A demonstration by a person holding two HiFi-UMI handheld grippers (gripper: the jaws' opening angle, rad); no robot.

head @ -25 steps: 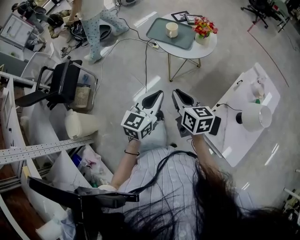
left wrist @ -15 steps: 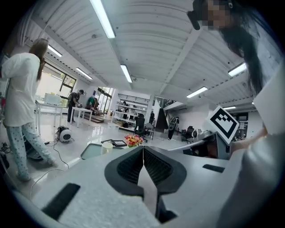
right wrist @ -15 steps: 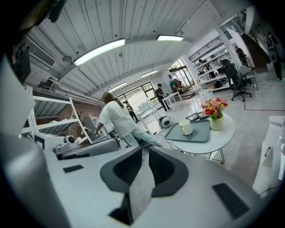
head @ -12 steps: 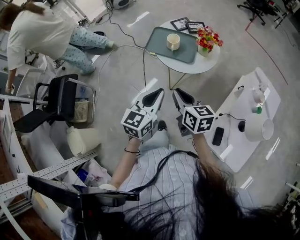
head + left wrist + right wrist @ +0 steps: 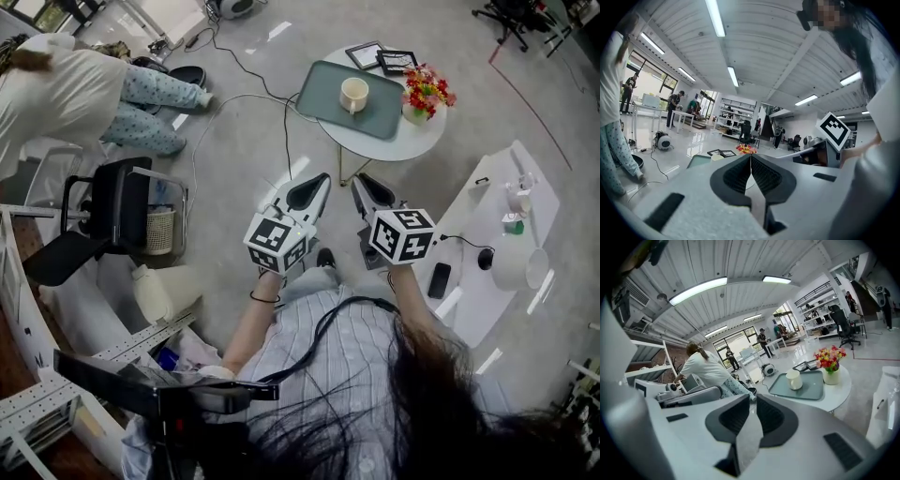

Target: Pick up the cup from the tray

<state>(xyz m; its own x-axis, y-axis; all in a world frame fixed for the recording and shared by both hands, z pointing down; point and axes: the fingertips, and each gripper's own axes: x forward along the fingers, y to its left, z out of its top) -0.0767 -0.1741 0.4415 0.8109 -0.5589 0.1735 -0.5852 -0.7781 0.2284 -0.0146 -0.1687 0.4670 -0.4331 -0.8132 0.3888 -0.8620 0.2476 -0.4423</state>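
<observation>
Near, frame centre: left gripper [image 5: 321,181] and right gripper [image 5: 360,181], jaws pressed together, both empty | Step: approach, apparently | Far, upper centre: cup [image 5: 354,94] upright on tray [image 5: 323,86], round table [image 5: 412,141], well apart | Next: close in, open jaws.

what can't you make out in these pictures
cup contents: head view, too small; right gripper view, its own wall hides the inside
tray: left gripper view, mostly behind the left tool
framed pictures: every view, too small to tell what they show
table legs: head view, mostly under its top
</observation>
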